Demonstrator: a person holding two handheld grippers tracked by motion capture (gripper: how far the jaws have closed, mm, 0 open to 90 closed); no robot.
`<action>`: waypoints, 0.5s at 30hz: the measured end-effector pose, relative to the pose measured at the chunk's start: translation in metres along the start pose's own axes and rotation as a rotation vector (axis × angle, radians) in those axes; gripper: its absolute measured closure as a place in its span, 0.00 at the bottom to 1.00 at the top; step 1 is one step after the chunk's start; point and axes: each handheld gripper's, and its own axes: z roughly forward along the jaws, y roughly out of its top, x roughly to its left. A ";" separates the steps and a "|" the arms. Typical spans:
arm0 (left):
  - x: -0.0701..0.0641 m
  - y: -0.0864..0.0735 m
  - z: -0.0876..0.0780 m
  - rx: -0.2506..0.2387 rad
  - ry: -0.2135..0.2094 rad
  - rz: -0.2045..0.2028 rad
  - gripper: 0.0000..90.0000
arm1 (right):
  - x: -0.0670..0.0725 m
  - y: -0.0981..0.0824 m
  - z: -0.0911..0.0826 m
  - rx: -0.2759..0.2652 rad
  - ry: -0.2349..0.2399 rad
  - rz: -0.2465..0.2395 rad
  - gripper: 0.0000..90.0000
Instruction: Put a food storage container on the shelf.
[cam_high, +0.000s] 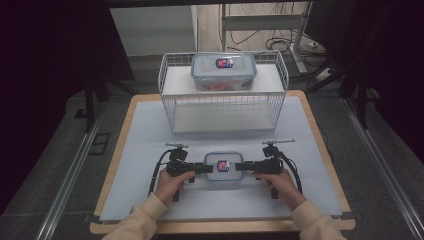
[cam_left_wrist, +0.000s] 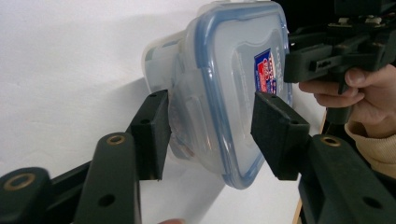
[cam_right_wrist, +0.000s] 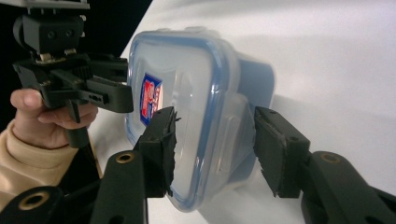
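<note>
A small clear container (cam_high: 223, 166) with a blue-rimmed lid and a red-and-blue label sits on the pale mat near the front of the table. My left gripper (cam_high: 206, 168) closes on its left end and my right gripper (cam_high: 240, 167) on its right end. In the left gripper view the container (cam_left_wrist: 224, 93) fills the gap of my left gripper (cam_left_wrist: 210, 121), one pad on the lid and one under the side latch. The right gripper view shows the same hold by my right gripper (cam_right_wrist: 215, 135) on the container (cam_right_wrist: 187, 93).
A white wire basket rack (cam_high: 165, 75) stands at the back of the mat, with a larger blue-lidded container (cam_high: 223, 70) on its top shelf. The mat (cam_high: 150, 150) has bare room to either side of the hands. The wooden table edge (cam_high: 220, 227) runs along the front.
</note>
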 end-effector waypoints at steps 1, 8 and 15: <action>0.000 -0.001 -0.001 -0.003 -0.002 0.000 0.56 | 0.001 0.000 -0.001 0.000 0.002 0.002 0.57; -0.005 -0.004 -0.003 -0.013 0.017 0.020 0.57 | 0.004 -0.003 -0.002 -0.009 0.000 0.005 0.57; -0.008 -0.004 -0.006 -0.029 0.023 0.042 0.57 | 0.009 -0.003 -0.004 -0.026 -0.008 -0.026 0.58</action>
